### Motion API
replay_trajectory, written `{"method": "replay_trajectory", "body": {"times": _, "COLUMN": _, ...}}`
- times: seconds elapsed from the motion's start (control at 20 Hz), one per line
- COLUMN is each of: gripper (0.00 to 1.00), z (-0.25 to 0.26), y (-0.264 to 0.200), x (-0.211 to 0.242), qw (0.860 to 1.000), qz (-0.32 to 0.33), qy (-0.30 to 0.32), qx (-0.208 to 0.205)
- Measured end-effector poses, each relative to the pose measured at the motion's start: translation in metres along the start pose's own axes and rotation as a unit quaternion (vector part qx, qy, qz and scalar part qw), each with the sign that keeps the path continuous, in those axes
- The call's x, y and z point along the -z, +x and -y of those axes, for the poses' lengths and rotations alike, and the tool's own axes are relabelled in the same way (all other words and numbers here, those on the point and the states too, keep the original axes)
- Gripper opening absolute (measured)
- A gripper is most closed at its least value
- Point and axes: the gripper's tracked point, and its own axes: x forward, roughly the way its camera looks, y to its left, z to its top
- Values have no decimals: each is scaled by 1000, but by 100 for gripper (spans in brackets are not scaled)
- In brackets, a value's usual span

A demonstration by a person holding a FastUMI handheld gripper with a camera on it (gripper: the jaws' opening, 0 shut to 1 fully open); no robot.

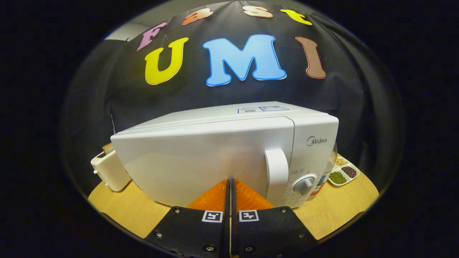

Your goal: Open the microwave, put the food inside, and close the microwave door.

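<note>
A white microwave (215,150) stands on the wooden table just ahead of me, its door closed. Its vertical handle (277,175) is to the right of my fingers, with a round knob (304,185) further right on the control panel. My gripper (230,182) is shut, the two fingers pressed together with nothing between them, and their tips sit close to or against the lower part of the door.
A white toaster (109,170) with a slice of bread in it stands left of the microwave. Behind its right side are a jar (324,179) and a white divided dish (343,172) of beans and grains. The wooden table (129,211) extends on both sides.
</note>
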Motion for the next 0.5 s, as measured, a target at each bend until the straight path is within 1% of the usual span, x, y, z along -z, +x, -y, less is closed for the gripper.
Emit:
{"method": "replay_trajectory", "body": {"times": 0.2, "gripper": 2, "z": -9, "y": -27, "x": -14, "qw": 1000, "qz": 23, "qy": -21, "qx": -1}}
{"method": "replay_trajectory", "body": {"times": 0.5, "gripper": 2, "z": -19, "y": -92, "x": -38, "qw": 997, "qz": 67, "qy": -31, "qx": 11}}
